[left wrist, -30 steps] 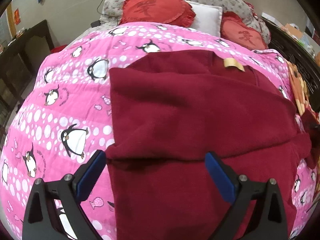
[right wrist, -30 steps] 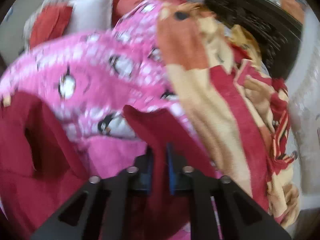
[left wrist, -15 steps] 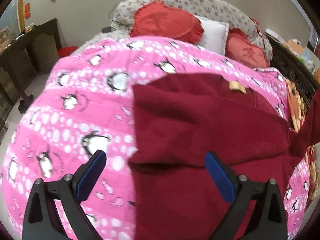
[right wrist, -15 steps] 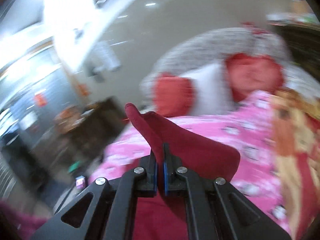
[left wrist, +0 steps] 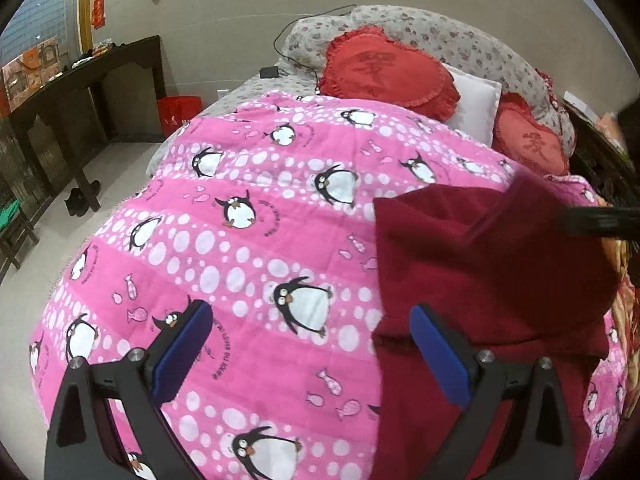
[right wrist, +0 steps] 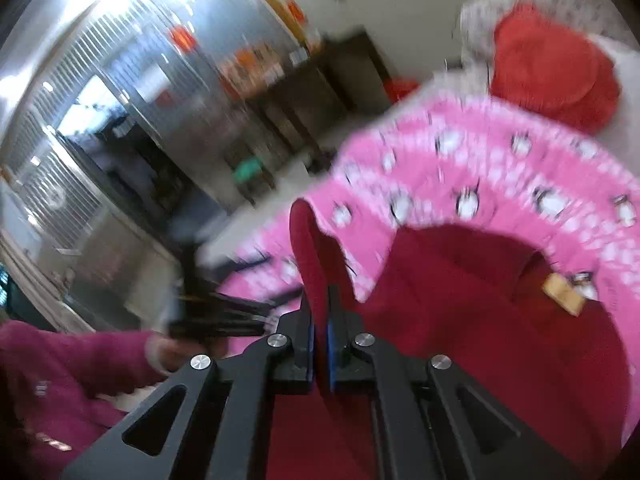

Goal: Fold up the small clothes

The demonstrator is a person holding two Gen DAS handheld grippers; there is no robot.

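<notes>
Mid-fold: right gripper [right wrist: 319, 354] is clamped tight on a sleeve or edge flap of the dark red garment [left wrist: 492, 264], lifted clear of the bed and blurred, judged to be swinging across the body. Left gripper [left wrist: 310, 354] hangs empty, jaws wide, over the quilt just left of the garment's near-left corner.

Garment lies on the right half of the pink penguin quilt [left wrist: 248, 248], running off toward the bed's right edge; a horizontal fold ridge crosses it near the foot end. Tan neck label [right wrist: 563, 299] shows at the headboard end in the right wrist view.

Next move, as a judgement: lay the pinched flap flat across the body, edges lined up, then let go; left gripper could pin the near-left edge so the cloth doesn't drag.

Room: two red heart cushions [left wrist: 384, 72], white pillow [left wrist: 476, 104], floral pillows at the head. Dark wooden side table [left wrist: 80, 92] and red bucket [left wrist: 178, 114] by the left wall, tiled floor. A magenta sleeve [right wrist: 60, 364] shows bottom-left in the right view.
</notes>
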